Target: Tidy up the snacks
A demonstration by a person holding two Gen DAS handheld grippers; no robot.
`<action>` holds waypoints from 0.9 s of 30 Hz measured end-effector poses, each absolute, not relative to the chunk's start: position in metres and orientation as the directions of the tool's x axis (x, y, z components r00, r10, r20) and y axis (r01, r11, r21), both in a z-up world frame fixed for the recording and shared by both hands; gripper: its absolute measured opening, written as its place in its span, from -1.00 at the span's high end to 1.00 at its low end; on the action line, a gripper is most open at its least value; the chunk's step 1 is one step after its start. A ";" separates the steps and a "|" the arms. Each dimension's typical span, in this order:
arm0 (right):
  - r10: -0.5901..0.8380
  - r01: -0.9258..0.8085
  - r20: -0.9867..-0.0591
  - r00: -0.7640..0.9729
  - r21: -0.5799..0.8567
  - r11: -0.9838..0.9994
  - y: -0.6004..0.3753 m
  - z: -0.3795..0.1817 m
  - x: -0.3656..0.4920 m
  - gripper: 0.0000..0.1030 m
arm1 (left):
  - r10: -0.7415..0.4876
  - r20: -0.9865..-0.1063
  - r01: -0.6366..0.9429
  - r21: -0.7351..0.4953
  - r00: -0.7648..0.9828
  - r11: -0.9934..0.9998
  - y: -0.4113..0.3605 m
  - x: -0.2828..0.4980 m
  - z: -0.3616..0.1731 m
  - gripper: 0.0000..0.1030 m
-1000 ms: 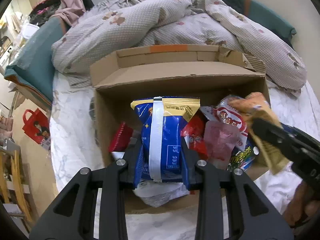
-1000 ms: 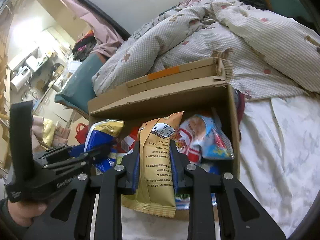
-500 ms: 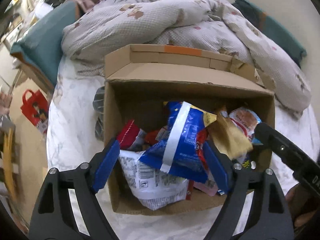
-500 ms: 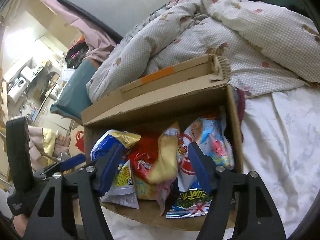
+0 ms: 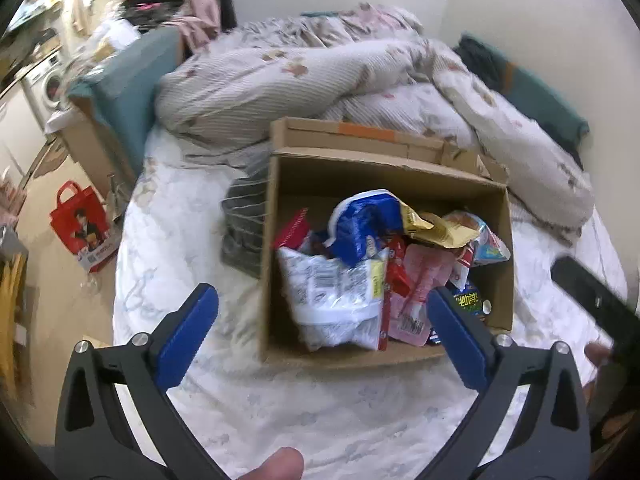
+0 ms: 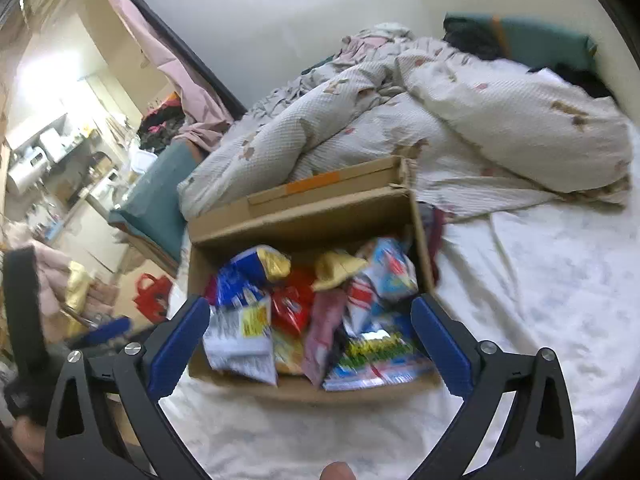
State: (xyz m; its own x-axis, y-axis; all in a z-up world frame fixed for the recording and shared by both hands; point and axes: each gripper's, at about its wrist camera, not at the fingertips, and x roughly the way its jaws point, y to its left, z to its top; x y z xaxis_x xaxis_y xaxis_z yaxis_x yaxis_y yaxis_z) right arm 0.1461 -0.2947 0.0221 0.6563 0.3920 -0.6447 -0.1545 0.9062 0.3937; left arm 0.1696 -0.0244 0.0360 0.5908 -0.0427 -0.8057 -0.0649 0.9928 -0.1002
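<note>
Left claw (image 5: 322,330): spread wide, holding nothing, poised over the bed's white sheet (image 5: 180,240) on the near side of the box.

Right claw (image 6: 310,342): likewise spread wide and empty, its blue pads flanking the near corners of the box.

Cardboard box (image 5: 496,216): just ahead of both claws, flaps open, heaped loosely with snack packets.

- White packet (image 5: 332,292), nearest the left claw, leaning on the front wall.
- Pink packet (image 5: 420,280), beside it to the right.
- Blue bag (image 5: 360,224), behind, crumpled atop the heap.
- Yellow bag (image 5: 436,228), right of the blue one.

Rumpled quilt (image 5: 320,76): beyond the box.

Risk: the heap is loose and the mattress soft; a nudge to the box could tip packets over the wall.
</note>
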 end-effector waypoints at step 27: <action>0.228 -0.169 -0.697 0.680 0.154 0.974 -0.263 -0.003 0.072 -1.00 | -0.049 -0.766 -0.034 -0.092 0.641 0.995 -0.005 0.086 0.008 -1.00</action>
State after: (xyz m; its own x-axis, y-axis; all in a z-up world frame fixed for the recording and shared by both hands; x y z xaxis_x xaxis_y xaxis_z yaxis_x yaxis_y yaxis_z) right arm 0.0716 -0.2635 -0.0032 0.6802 0.2279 -0.6967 -0.1689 0.9736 0.1536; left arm 0.0864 -0.0053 0.0084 0.6407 -0.0489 -0.7662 -0.0344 0.9951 -0.0923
